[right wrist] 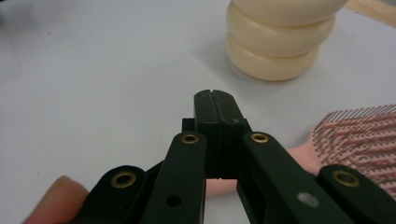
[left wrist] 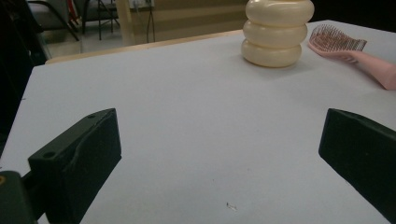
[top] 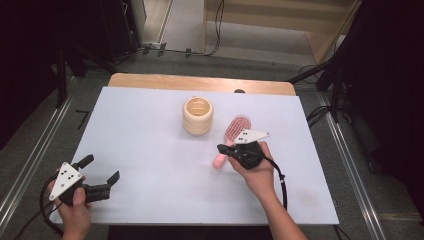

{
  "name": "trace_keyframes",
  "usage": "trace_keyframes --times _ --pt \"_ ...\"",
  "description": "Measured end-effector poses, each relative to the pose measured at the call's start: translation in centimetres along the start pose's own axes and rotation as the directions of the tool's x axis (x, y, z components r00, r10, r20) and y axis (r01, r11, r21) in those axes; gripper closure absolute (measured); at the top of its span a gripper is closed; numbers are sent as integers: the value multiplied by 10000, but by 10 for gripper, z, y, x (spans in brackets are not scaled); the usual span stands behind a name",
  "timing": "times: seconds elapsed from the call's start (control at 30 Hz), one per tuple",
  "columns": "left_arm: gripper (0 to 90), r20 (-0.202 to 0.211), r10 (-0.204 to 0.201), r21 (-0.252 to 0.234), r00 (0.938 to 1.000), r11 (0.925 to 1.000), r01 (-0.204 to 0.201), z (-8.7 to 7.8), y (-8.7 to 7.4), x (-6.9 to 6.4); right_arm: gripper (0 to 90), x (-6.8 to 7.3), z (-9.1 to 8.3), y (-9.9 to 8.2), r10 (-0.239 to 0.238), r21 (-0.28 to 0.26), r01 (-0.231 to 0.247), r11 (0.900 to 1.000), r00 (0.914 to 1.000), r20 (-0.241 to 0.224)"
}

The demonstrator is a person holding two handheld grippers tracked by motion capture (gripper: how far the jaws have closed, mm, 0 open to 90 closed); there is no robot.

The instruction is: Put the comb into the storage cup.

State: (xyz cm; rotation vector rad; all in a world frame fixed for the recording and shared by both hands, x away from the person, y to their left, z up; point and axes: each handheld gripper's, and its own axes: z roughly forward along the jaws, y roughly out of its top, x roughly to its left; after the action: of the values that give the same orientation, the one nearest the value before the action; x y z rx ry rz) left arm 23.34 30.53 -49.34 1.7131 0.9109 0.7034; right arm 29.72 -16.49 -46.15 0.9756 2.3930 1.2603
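Observation:
A pink hairbrush (top: 237, 128) lies bristles up on the white table top (top: 145, 135), just right of a cream ribbed cup (top: 198, 116). My right gripper (top: 223, 148) hangs over the brush's handle, its jaws pressed flat together with nothing between them. In the right gripper view the shut tips (right wrist: 215, 99) stand above the pink handle, with the brush head (right wrist: 359, 135) at the right and the cup (right wrist: 280, 44) beyond. My left gripper (top: 101, 169) rests open at the table's near left corner. Between its wide jaws (left wrist: 219, 154) is bare table; the cup (left wrist: 278, 32) and brush (left wrist: 343, 44) lie far ahead.
A strip of wooden table edge (top: 200, 82) shows behind the white top. Cables (top: 215, 30) run across the floor at the back. Dark stands and rails flank both sides of the table.

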Motion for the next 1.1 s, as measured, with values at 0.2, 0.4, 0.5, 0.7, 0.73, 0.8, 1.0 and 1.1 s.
trace_keyframes --times 0.2,0.4,0.5,0.7,0.73,0.8,1.0,1.1 --pt "0 25 19 10 10000 10000 -19 0 0 0 880 13 21 -1 -201 695 206 9974 9998 -84" --pt "0 41 53 26 10000 10000 -54 0 0 0 880 22 33 -4 -286 1113 305 9933 9994 -184" --pt "0 68 58 26 10000 10000 -58 0 0 0 880 25 40 -8 -342 1297 358 9909 9993 -141" --pt "0 70 72 77 9999 9999 -72 1 0 0 880 27 48 -10 -261 1482 251 9886 9996 53" --pt "0 82 84 70 9999 9999 -85 1 0 -1 879 27 48 -10 -267 1490 246 9885 9996 123" --pt "0 75 92 86 9999 9999 -93 1 0 -1 880 25 48 -11 -79 1571 47 9876 9998 196" --pt "0 53 119 108 9999 9999 -119 1 0 -1 880 23 49 -14 57 1689 -105 9856 9996 292" --pt "0 53 118 108 9999 9999 -119 1 0 -1 880 23 49 -14 46 1707 -102 9853 9994 331"
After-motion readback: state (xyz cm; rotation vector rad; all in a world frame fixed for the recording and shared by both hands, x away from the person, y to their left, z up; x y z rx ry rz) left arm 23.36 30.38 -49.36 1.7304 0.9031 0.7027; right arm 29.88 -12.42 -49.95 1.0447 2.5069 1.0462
